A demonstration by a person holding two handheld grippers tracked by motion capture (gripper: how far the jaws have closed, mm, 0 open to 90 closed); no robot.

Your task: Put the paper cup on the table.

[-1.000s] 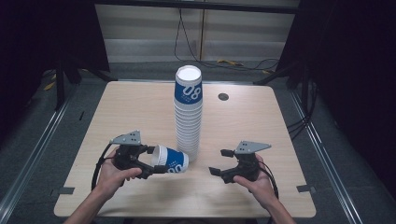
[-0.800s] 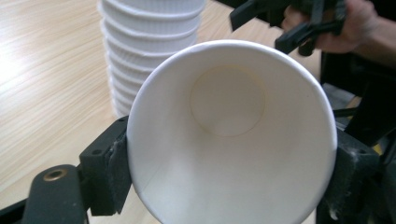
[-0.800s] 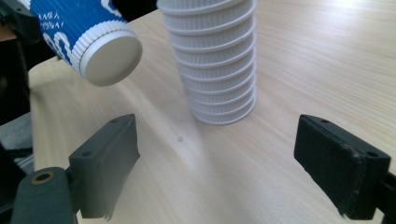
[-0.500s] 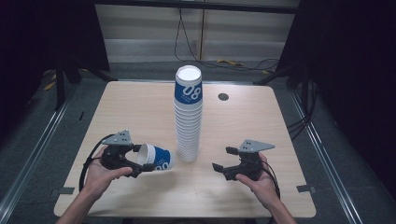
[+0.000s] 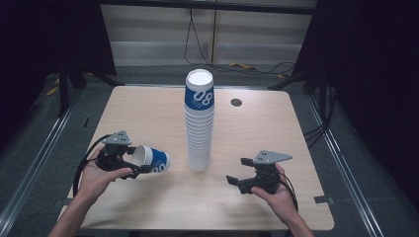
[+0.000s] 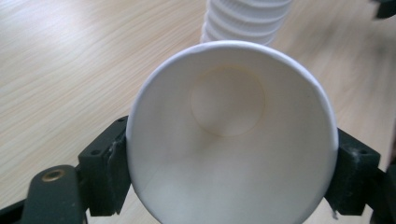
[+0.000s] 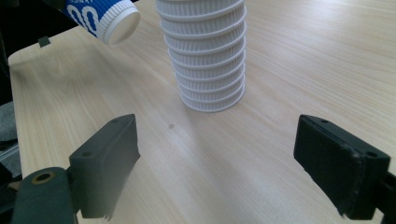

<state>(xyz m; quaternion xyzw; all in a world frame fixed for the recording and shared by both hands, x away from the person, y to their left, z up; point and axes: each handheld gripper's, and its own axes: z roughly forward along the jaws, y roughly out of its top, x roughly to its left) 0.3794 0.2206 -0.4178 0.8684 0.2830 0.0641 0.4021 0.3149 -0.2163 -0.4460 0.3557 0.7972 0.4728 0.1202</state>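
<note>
L gripper gripped a lone paper cup sideways, left of the cup stack. R gripper sat wide open, empty, right of stack. Probably unstacking; next: set cup down upright.

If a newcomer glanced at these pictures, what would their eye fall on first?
Probably the tall stack of white ribbed paper cups standing mid-table, topped by a blue-sleeved cup. Next, the single blue-and-white paper cup held sideways in the left gripper, left of the stack. The right gripper waits open and empty.
</note>
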